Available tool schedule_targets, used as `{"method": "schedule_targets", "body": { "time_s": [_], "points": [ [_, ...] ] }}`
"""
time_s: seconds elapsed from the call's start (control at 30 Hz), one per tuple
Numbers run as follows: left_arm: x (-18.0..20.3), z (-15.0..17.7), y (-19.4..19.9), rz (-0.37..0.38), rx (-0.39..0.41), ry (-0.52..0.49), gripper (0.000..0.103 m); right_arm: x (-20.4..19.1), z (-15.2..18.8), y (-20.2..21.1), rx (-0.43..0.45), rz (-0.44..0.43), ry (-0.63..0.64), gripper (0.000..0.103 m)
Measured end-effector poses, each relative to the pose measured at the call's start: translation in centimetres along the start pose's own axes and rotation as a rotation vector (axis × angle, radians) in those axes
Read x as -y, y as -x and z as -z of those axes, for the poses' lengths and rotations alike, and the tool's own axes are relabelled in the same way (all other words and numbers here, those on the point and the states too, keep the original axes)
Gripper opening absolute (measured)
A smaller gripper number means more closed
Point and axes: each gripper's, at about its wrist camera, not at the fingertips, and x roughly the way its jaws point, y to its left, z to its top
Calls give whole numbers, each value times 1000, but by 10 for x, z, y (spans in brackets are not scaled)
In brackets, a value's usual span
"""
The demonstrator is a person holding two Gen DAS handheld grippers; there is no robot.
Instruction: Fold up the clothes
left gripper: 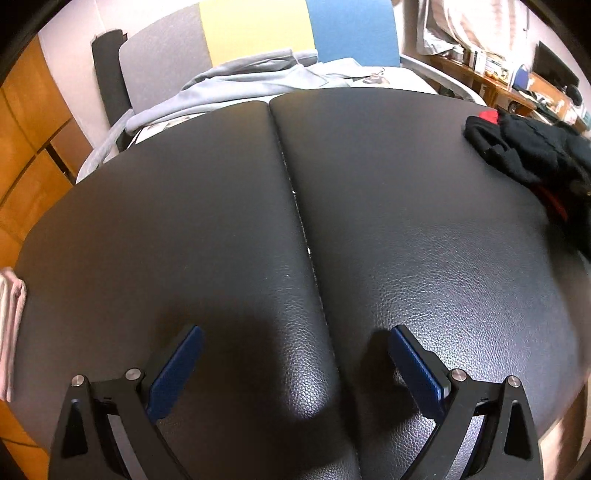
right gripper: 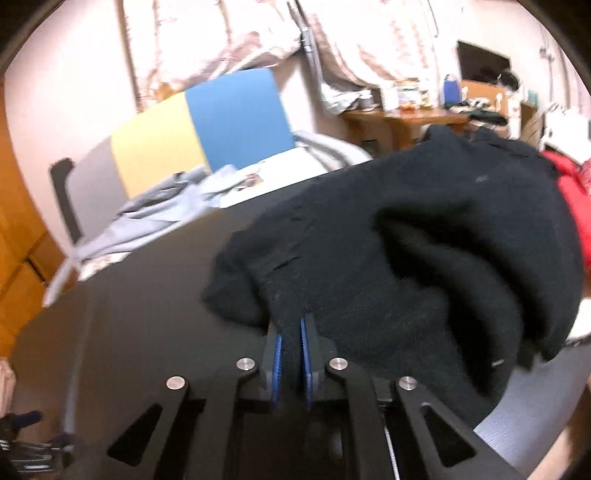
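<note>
A black knitted garment point(right gripper: 424, 236) lies bunched on the black padded table point(right gripper: 147, 295). My right gripper point(right gripper: 292, 332) is shut on its near edge, with the cloth pinched between the blue pads point(right gripper: 277, 354). In the left wrist view the same black garment point(left gripper: 532, 151) sits at the table's far right, with red cloth point(left gripper: 487, 115) beside it. My left gripper point(left gripper: 295, 339) is open and empty, low over the near part of the table point(left gripper: 221, 221), astride its centre seam.
A grey hoodie point(left gripper: 251, 85) lies on a bed behind the table, by grey, yellow and blue panels point(left gripper: 258, 29). A red garment point(right gripper: 569, 184) lies behind the black one. A wooden desk point(right gripper: 406, 118) with clutter stands at the back right. Pale cloth point(left gripper: 9, 325) hangs at the left edge.
</note>
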Motion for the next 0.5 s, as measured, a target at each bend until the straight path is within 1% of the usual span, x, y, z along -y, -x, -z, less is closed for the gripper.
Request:
{"method": "schedule_targets", "body": {
  "time_s": [0.03, 0.2, 0.37, 0.43, 0.5],
  "points": [
    [0, 0, 2, -3, -9, 1, 101, -7, 1, 0, -6, -31, -14, 4],
    [-10, -1, 20, -15, 18, 26, 101, -46, 14, 11, -29, -170, -6, 4],
    [-23, 1, 33, -30, 38, 48, 101, -87, 18, 15, -68, -338, -64, 4],
    [-26, 3, 36, -41, 48, 53, 101, -105, 19, 14, -95, -386, -60, 4],
    [-33, 3, 39, -45, 53, 66, 101, -122, 27, 11, -138, -447, -62, 4]
  ]
}}
